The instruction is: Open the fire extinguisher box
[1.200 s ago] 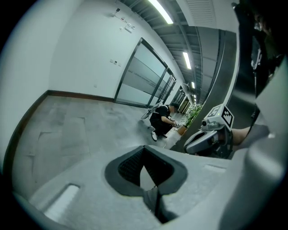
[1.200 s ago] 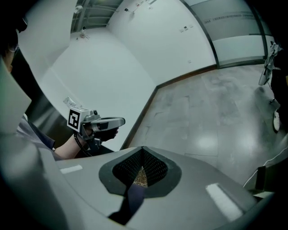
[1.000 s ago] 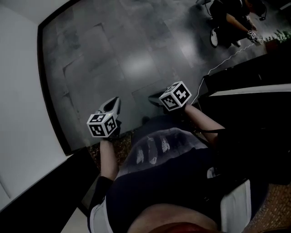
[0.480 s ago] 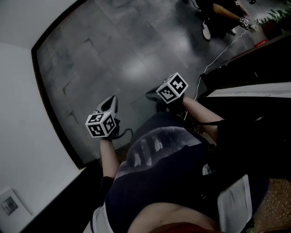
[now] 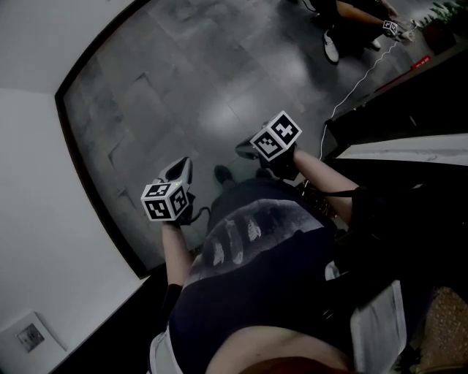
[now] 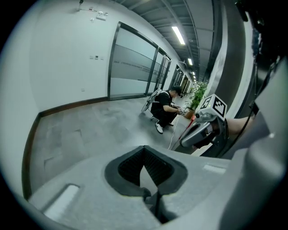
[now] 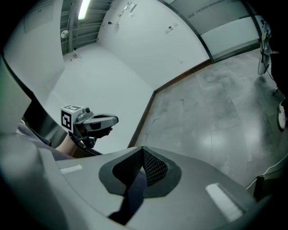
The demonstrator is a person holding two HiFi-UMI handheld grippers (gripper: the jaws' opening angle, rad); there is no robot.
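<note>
**Head view.** The left gripper (image 5: pixel 180 169) and the right gripper (image 5: pixel 247 150) are held out in front of a dark shirt (image 5: pixel 263 292), above a grey tiled floor (image 5: pixel 183 88). The two are kept well apart. A cube with black and white squares is carried on each one. A white wall (image 5: pixel 44 219) is seen on the left, with a dark strip (image 5: pixel 104 196) along its foot. A small square plate (image 5: pixel 29 337) is set low in that wall. A dark counter with a white top (image 5: pixel 409 150) is seen on the right. A white cable (image 5: pixel 358 84) is laid across the floor toward a crouching person (image 5: pixel 351 22) at the top right.

**Left gripper view.** The jaws of the left gripper (image 6: pixel 144 152) are pressed together at the tips, and nothing is pinched between them. The right gripper (image 6: pixel 185 141) is seen on the right side. Farther off, the crouching person (image 6: pixel 165 110) is seen near some green plants (image 6: pixel 198 96). A glass wall (image 6: pixel 132 67) is seen along a long hall, under ceiling lights (image 6: pixel 178 35).

**Right gripper view.** The jaws of the right gripper (image 7: pixel 143 155) are pressed together too, and nothing is held in them. The left gripper (image 7: pixel 112 120) is seen on the left, in front of the white wall. The grey floor is spread out to the right.

The fire extinguisher box cannot be made out in any of the views.
</note>
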